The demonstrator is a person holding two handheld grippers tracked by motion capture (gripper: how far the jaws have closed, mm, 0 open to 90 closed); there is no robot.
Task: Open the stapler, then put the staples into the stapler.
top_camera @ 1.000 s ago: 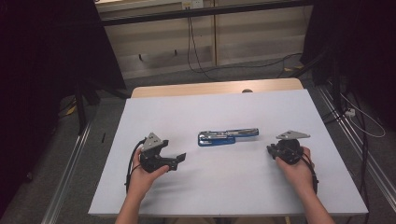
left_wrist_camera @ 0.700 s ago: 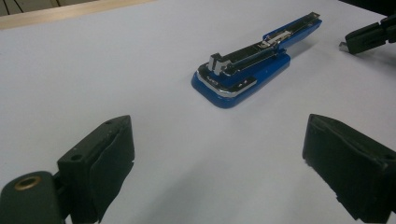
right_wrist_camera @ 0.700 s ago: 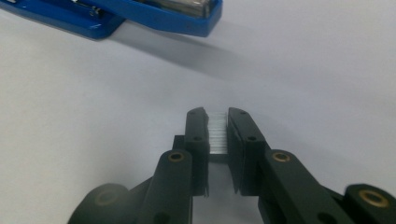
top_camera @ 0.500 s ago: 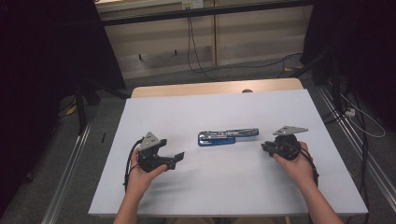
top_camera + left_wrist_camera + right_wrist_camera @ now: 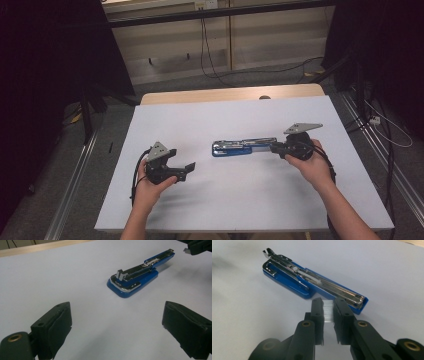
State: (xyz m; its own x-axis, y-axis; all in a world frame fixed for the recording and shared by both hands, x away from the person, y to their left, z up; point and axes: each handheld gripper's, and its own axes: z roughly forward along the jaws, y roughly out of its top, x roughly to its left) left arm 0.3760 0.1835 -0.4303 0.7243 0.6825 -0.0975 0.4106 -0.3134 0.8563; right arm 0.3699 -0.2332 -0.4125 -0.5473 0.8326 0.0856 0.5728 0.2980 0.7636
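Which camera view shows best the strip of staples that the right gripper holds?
The right gripper view: the strip of staples sits close and sharp between the right gripper's fingers, just before the open blue stapler. In the left gripper view it is a small pale bit at the far edge. In the high view it is too small to tell.

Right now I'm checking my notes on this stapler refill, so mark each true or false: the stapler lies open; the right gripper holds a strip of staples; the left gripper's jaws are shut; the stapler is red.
1. The stapler lies opened out on the table. True.
2. The right gripper holds a strip of staples. True.
3. The left gripper has its jaws shut. False: they stand wide apart, with nothing between them.
4. The stapler is red. False: it is blue with silver metal parts.
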